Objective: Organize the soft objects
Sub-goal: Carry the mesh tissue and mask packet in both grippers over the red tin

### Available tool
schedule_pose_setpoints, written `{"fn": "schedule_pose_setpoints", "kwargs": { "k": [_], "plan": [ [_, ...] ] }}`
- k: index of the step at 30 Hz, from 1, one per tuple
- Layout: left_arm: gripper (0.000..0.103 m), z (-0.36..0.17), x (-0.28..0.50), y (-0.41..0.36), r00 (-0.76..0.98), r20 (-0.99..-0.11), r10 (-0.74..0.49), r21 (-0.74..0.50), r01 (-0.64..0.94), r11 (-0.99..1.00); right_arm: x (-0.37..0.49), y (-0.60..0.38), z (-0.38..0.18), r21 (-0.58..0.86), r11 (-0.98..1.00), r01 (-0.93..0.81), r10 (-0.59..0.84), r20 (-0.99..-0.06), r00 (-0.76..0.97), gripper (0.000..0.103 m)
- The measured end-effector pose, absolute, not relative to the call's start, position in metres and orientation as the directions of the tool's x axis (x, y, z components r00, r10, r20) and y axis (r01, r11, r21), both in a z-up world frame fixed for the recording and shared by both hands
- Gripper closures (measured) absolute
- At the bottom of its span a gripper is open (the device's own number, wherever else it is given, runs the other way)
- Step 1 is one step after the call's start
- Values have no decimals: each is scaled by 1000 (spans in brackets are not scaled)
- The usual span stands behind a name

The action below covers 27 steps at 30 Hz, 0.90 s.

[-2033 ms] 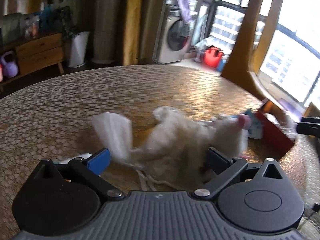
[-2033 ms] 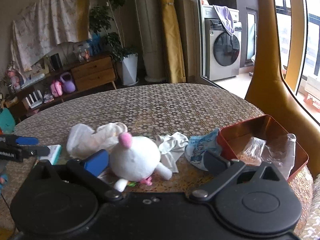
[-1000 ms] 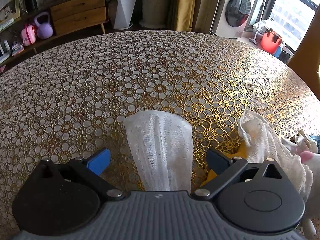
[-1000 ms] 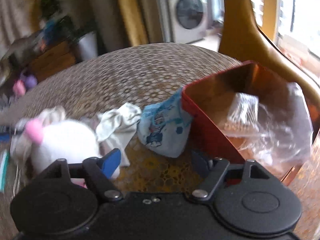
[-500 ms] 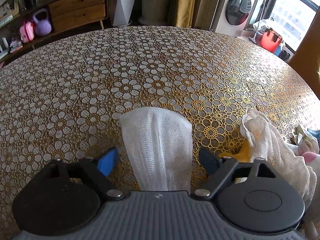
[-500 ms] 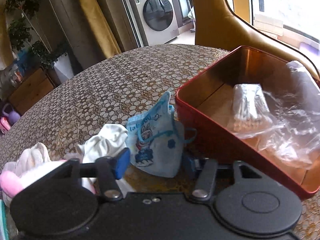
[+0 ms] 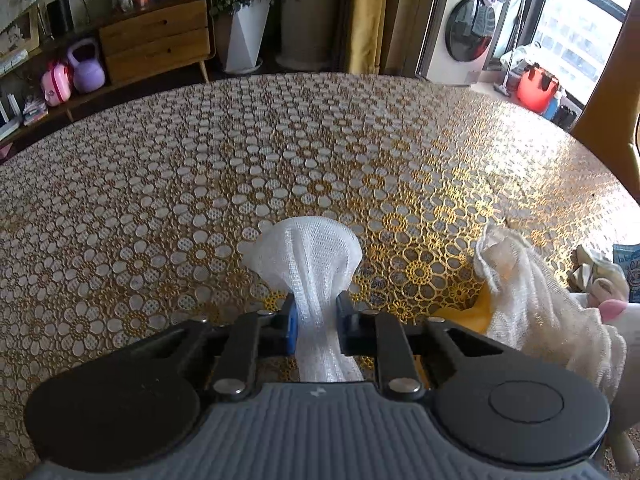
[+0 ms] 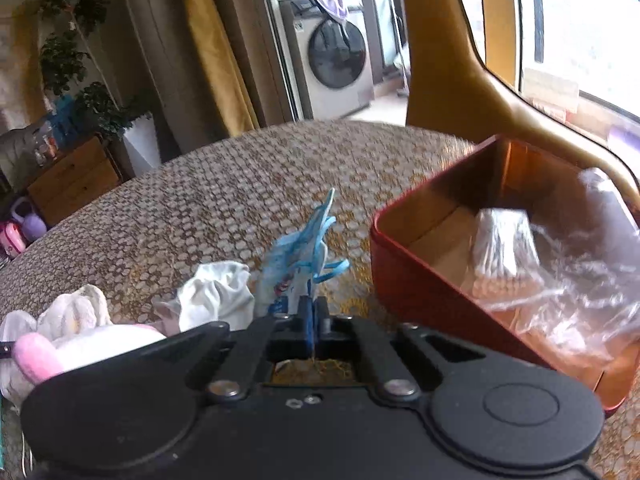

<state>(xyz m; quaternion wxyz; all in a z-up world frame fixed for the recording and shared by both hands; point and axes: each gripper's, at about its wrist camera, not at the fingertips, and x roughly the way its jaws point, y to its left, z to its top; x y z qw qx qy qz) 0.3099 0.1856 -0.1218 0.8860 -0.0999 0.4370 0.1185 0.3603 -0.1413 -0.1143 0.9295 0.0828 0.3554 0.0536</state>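
My left gripper [image 7: 314, 314] is shut on a white mesh cloth [image 7: 308, 256] that fans out ahead of the fingers on the table. A cream gauze cloth [image 7: 532, 300] lies to its right, over something yellow. My right gripper [image 8: 312, 312] is shut on a blue printed face mask [image 8: 300, 260], which stands up crumpled just left of the red tin box [image 8: 408, 280]. A white plush toy with a pink ear [image 8: 80, 344] and a white sock [image 8: 216, 292] lie to the left of the mask.
The red tin holds a clear plastic bag [image 8: 568, 280] with white sticks in it. The round table [image 7: 280, 152] has a gold flower-pattern cover. A yellow chair back [image 8: 448, 80] stands behind the tin. A sideboard, plant and washing machine are far behind.
Both grippers have closed: the left on the white mesh cloth, the right on the blue mask, which now stands bunched up instead of lying flat.
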Motion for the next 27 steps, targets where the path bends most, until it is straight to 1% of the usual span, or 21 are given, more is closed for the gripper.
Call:
{"fn": "schedule_pose_setpoints", "kwargs": {
  "k": [4, 11, 20, 27],
  "plan": [
    [90, -109, 302, 187, 609, -785, 109, -92, -290, 953, 350, -141, -100, 167, 982, -91, 176, -617, 767, 103],
    [90, -81, 281, 185, 630, -770, 99, -109, -284, 953, 322, -149, -71, 113, 980, -166, 201, -566, 800, 103],
    [90, -30, 256, 166, 674, -737, 57, -136, -231, 963, 284, -177, -32, 127, 972, -198, 236, -518, 822, 103],
    [90, 12, 242, 123, 705, -710, -5, -145, -140, 979, 259, -200, -4, 129, 965, -229, 263, -499, 826, 103]
  ]
}}
